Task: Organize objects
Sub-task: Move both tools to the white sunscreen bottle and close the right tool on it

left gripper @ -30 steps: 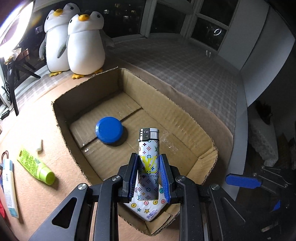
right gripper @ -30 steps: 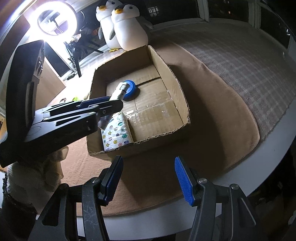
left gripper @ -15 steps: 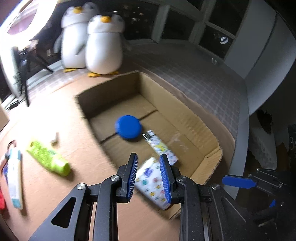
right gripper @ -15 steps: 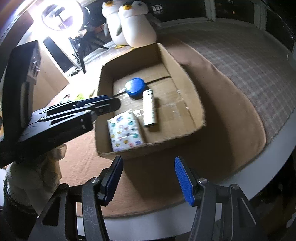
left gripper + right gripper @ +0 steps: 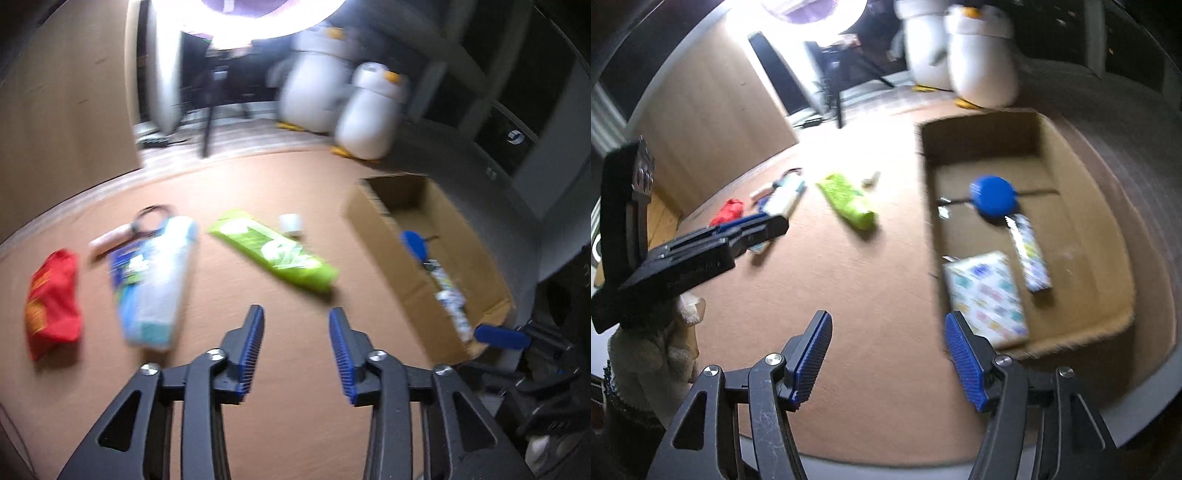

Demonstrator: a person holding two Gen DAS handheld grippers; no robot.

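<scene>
My left gripper (image 5: 295, 317) hovers over the brown mat with nothing between its blue pads, and its jaws are opening. Ahead of it lie a green tube (image 5: 273, 254), a white and blue tube (image 5: 155, 280) and a red pouch (image 5: 53, 302). To the right stands the cardboard box (image 5: 979, 136); it holds a blue lid (image 5: 993, 194), a patterned lighter (image 5: 1030, 254) and a patterned pack (image 5: 986, 299). My right gripper (image 5: 888, 319) hangs empty over the mat by the box's near left corner, its jaws also opening. The left gripper (image 5: 750, 230) shows at the left of the right wrist view.
A small white piece (image 5: 291, 223) lies beyond the green tube, and a pink stick with a ring (image 5: 110, 240) sits by the white tube. Two plush penguins (image 5: 369, 110) stand behind the box. A bright ring light (image 5: 240, 14) and a stand are at the back.
The left gripper let the patterned lighter go into the box, swung left away from it over the mat and opened wider. The right gripper also shifted left.
</scene>
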